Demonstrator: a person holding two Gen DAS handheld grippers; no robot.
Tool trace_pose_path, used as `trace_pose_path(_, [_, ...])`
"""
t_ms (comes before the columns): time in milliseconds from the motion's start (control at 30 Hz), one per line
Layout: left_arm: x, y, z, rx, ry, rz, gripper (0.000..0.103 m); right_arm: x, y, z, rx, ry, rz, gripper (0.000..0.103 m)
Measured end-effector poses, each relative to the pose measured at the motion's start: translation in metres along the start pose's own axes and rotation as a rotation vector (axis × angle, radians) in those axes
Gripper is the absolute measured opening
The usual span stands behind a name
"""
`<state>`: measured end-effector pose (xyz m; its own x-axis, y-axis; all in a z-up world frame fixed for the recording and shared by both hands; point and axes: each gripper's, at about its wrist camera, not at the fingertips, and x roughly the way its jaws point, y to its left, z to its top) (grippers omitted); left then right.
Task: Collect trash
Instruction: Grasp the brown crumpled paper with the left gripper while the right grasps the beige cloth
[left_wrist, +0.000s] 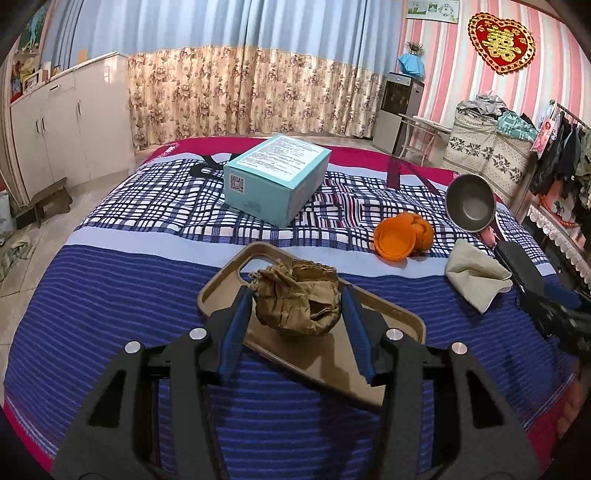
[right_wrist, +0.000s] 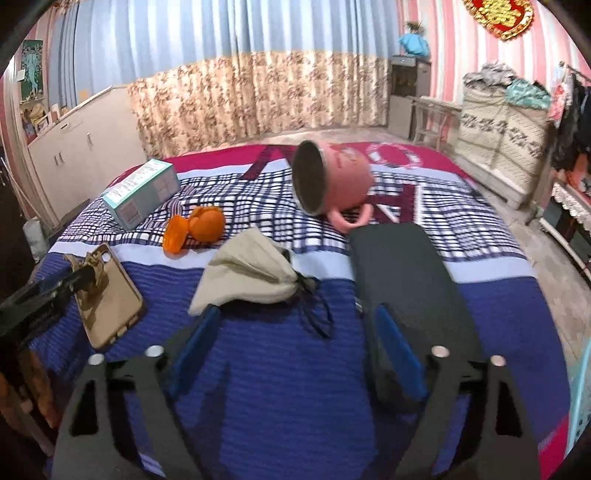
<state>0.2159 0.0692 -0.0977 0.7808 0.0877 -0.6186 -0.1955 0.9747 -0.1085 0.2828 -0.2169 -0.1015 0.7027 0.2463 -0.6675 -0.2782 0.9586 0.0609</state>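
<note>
Left wrist view: left gripper (left_wrist: 297, 291) brackets the crumpled brown paper (left_wrist: 297, 301) on the phone case (left_wrist: 391, 325), jaws spread, not yet pinching; right gripper (right_wrist: 295, 325) hovers open over the bed (right_wrist: 277, 387), likely idle.

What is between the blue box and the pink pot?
The orange peel lies roughly between the light-blue cardboard box and tipped pink metal pot, nearer the camera, in the right wrist view.

One crumpled paper (left_wrist: 297, 297), one box (left_wrist: 277, 179); one mug (right_wrist: 332, 182), two tongs (left_wrist: 299, 295)
</note>
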Motion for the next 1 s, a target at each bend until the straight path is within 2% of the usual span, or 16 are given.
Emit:
trace_pose_path(100, [0.002, -0.001, 0.0, 0.012, 0.001, 0.002, 0.049, 0.014, 0.006, 0.008, -0.021, 0.018, -0.006, 0.077])
trace_pose_path(267, [0.002, -0.004, -0.001, 0.023, 0.001, 0.006, 0.049, 0.042, 0.011, 0.016, 0.002, 0.094, 0.029, 0.049])
trace_pose_path(333, [0.002, -0.004, -0.001, 0.025, 0.0, 0.008, 0.049, 0.05, 0.017, 0.009, -0.024, 0.112, 0.007, 0.048])
trace_pose_path(400, [0.002, -0.006, -0.001, 0.034, -0.002, 0.017, 0.049, 0.046, 0.019, 0.005, -0.032, 0.09, 0.005, 0.039])
trace_pose_path(433, [0.002, -0.008, -0.001, 0.04, -0.002, 0.02, 0.049, 0.043, 0.017, 0.006, -0.024, 0.086, 0.011, 0.025])
trace_pose_path(467, [0.003, -0.008, -0.002, 0.042, -0.001, 0.021, 0.049, 0.038, 0.014, 0.005, -0.017, 0.08, 0.018, 0.023])
trace_pose_path(567, [0.003, -0.008, -0.002, 0.038, 0.0, 0.017, 0.049, 0.015, 0.003, 0.002, 0.007, 0.047, 0.036, 0.021])
trace_pose_path(767, [0.003, -0.008, -0.003, 0.034, -0.001, 0.015, 0.049, -0.046, -0.032, -0.01, 0.067, -0.027, 0.014, 0.021])
trace_pose_path(1000, [0.004, -0.009, -0.003, 0.032, -0.003, 0.012, 0.049, -0.118, -0.087, -0.043, 0.14, -0.063, -0.119, 0.021])
